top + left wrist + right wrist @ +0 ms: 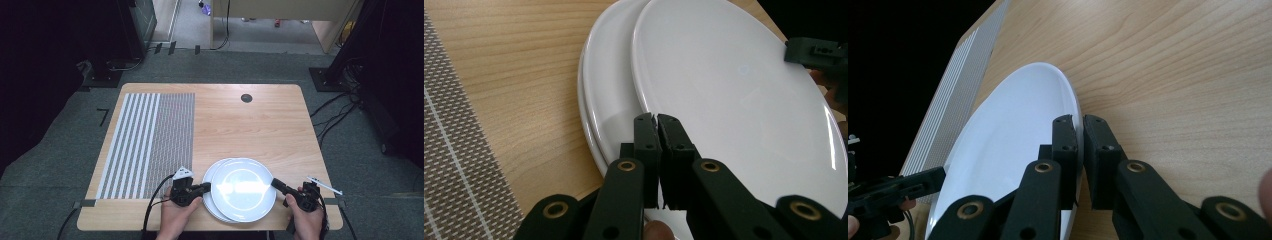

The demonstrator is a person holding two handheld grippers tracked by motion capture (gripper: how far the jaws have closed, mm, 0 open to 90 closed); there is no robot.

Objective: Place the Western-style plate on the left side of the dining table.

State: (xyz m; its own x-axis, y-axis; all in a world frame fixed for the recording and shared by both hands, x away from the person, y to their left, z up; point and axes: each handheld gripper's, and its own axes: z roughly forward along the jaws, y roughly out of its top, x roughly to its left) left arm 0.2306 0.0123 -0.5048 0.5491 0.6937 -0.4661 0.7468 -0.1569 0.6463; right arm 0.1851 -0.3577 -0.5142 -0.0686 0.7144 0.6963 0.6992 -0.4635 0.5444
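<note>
Two white plates lie stacked near the table's front edge. The top plate (pixel 245 189) sits shifted to the right over the lower plate (pixel 209 175). My left gripper (pixel 208 188) is shut on the top plate's left rim. In the left gripper view the jaws (pixel 657 119) pinch that rim, with the top plate (pixel 734 100) ahead of them and the lower plate (pixel 606 90) under it. My right gripper (pixel 274 183) is shut on the opposite rim. In the right gripper view its jaws (pixel 1078 121) clamp the edge of the plate (pixel 1013 135).
A grey and white striped placemat (pixel 150 142) covers the left part of the wooden table (pixel 250 125). A black round grommet (pixel 246 98) sits near the far edge. A pen (pixel 325 185) lies at the right edge beside my right hand.
</note>
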